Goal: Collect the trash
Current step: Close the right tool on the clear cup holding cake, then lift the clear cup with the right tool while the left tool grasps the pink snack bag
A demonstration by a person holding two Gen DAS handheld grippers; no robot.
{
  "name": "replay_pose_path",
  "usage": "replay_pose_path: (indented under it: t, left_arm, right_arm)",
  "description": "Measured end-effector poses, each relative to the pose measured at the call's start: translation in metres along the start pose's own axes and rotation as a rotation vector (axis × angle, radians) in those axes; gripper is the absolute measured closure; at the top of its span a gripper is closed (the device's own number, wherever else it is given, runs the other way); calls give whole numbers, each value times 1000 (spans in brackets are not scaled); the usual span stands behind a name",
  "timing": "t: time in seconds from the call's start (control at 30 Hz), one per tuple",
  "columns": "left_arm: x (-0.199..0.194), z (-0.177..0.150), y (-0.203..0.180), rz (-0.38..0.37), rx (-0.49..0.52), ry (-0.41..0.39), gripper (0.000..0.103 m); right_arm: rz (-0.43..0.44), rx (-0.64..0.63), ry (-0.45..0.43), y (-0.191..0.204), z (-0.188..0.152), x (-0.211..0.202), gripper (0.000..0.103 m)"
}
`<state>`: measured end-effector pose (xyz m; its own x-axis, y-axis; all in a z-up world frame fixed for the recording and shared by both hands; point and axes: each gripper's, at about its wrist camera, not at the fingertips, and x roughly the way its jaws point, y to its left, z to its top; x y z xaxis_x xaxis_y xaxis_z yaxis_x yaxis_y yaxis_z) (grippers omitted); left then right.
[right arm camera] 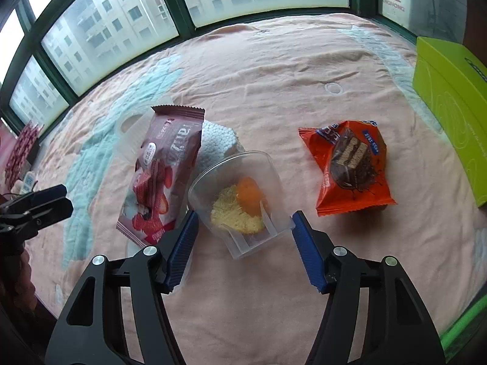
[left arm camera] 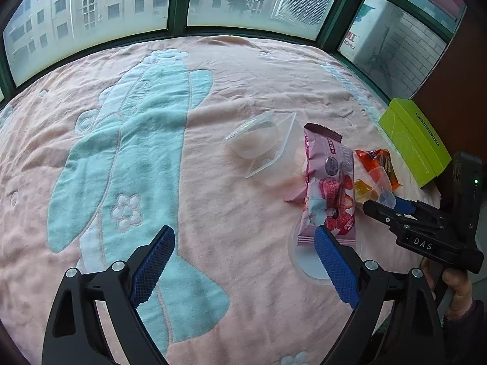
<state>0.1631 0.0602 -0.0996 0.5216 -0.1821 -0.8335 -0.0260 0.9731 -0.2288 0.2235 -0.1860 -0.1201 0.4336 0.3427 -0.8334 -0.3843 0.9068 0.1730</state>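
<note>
On the pink blanket [right arm camera: 274,70] a clear plastic cup [right arm camera: 240,200] with yellow and orange leftovers lies on its side. My right gripper [right arm camera: 245,217] has it between its blue pads, and both pads touch its walls. A pink strawberry snack wrapper [right arm camera: 164,176] lies to its left and an orange chocolate cake wrapper [right arm camera: 350,164] to its right. In the left wrist view my left gripper [left arm camera: 243,237] is open and holds nothing; its right finger sits by the lower end of the pink wrapper [left arm camera: 328,188]. The right gripper [left arm camera: 383,206] shows there at the cup [left arm camera: 371,188].
A clear plastic tray [left arm camera: 264,149] lies behind the pink wrapper, and a round clear lid [left arm camera: 307,267] sticks out under it. A lime green box [right arm camera: 450,103] stands at the blanket's right edge. Windows run along the far side. A hand [left arm camera: 456,286] grips the right tool.
</note>
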Motion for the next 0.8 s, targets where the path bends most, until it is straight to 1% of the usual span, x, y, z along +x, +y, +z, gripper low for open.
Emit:
replay_pose_path:
  t: [0.27,0.37,0.5,0.63,0.8]
  left_arm:
    - [-1,2,-22,-37,38,-9,14]
    - [-1,3,-30,-46,53,-9,14]
    - [2,4,-40,-61,68,-4,14]
    - [8,4,-49,-59,85,6,14]
    - [16,7,-58,-67,93,8,14]
  right_arm:
    - [-51,-20,46,1,-7,-20,44]
    - [-55,-32,55,1,-9,-28,45]
    - [-56,-36,51,1,-13,-40,47]
    - [-54,-28,44,-1,-18,-49,49]
    - [-34,10,21,-4,-25,-63,50]
